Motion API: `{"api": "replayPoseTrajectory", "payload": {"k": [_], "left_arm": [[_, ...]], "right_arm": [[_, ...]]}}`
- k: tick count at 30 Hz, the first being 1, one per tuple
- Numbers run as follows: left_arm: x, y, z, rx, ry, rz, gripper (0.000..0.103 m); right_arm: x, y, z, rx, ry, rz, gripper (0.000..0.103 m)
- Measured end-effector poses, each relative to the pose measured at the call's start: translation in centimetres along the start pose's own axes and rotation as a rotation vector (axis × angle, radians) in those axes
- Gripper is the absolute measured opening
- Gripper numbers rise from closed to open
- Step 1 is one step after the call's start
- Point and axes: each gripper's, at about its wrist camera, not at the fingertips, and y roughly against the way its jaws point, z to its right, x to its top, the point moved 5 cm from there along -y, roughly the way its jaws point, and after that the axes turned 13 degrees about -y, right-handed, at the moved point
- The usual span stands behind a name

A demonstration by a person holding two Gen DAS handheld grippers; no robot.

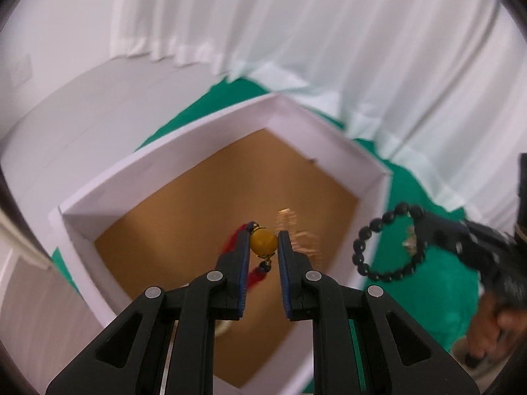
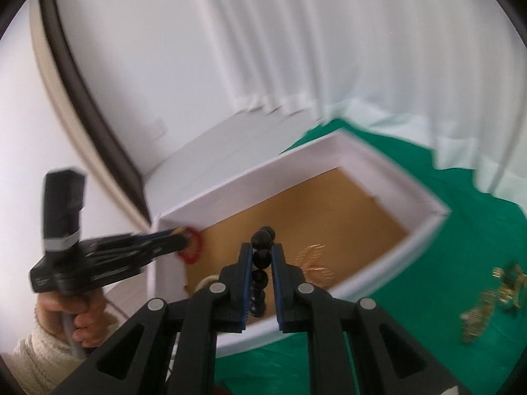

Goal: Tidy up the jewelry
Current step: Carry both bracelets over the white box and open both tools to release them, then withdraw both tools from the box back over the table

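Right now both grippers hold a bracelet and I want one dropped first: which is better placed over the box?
Left, probably. The left gripper holds the red-cord bracelet over the box floor; the right gripper with the black bead bracelet looks outside the wall, over green cloth.

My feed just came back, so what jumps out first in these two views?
The left gripper pinches a yellow bead on a red cord over the white box. The right gripper clamps a black bead bracelet above the box's near side. Gold jewelry lies on the green cloth, right of the box.
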Motion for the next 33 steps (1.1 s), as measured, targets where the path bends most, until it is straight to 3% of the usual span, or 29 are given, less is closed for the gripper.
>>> {"api": "replayPoseTrajectory", "payload": {"k": [5, 7, 9, 10, 15, 19, 25, 33], "left_arm": [[-1.4, -4.3, -2.7, 0.062, 0.024, -0.080, 0.016], [-1.9, -5.1, -2.9, 0.092, 0.013, -0.102, 0.027], [-2.2, -4.8, -3.0, 0.096, 0.013, -0.093, 0.056], [-2.3, -4.4, -2.8, 0.097, 0.005, -0.075, 0.059], [-2.3, -3.0, -0.7, 0.094, -0.047, -0.036, 0.065], [-2.2, -1.6, 3.1, 0.071, -0.111, 0.004, 0.071], [-3.3, -0.6, 11.5, -0.030, -0.233, 0.047, 0.078], [-7.2, -5.9, 22.4, -0.148, -0.356, -0.003, 0.083]], "right_arm": [[-1.9, -6.4, -1.7, -0.016, 0.021, -0.103, 0.013], [-2.2, -7.5, -1.8, -0.053, 0.009, -0.104, 0.016], [-2.3, -7.0, -1.1, -0.053, -0.026, -0.085, 0.033], [-2.0, -6.5, -0.8, -0.049, -0.044, -0.067, 0.043], [-1.8, -2.8, 0.6, -0.087, -0.043, 0.019, 0.044], [-2.6, 0.3, 3.0, -0.144, -0.047, 0.078, 0.046], [-6.2, 3.0, 9.4, -0.283, -0.085, 0.129, 0.046], [-13.8, 7.3, 20.2, -0.512, -0.182, 0.155, 0.046]]}}
